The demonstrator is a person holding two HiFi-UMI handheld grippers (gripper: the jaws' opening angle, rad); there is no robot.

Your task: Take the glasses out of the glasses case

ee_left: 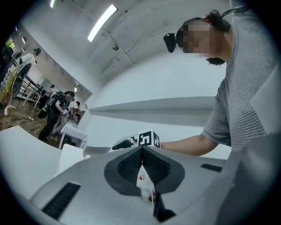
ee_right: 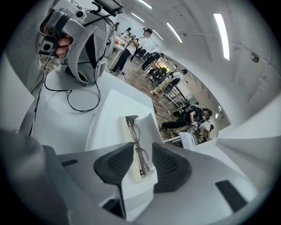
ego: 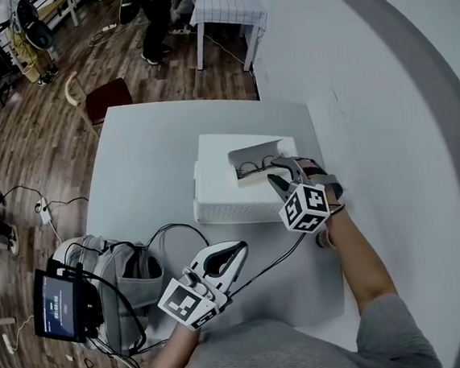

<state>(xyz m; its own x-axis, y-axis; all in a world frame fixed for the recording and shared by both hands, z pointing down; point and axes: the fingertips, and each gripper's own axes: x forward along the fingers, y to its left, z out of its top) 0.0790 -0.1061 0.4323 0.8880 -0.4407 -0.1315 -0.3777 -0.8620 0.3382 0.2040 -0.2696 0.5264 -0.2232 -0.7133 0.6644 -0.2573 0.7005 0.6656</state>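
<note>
Hovering over the right side of the table (ego: 143, 159), the right gripper (ego: 274, 172) points down at the open glasses case (ego: 261, 150), which rests on a white box (ego: 219, 200). Its 2 jaws are spread and released, and the glasses (ee_right: 137, 143) lie in the case between them with neither pad pressing on them. Nearer the person, on the left, the left gripper (ego: 238, 251) is clenched on nothing.

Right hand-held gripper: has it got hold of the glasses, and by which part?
Nothing is held. The right hand-held gripper has its jaws apart, lined up on the glasses lying in the open glasses case.
</note>
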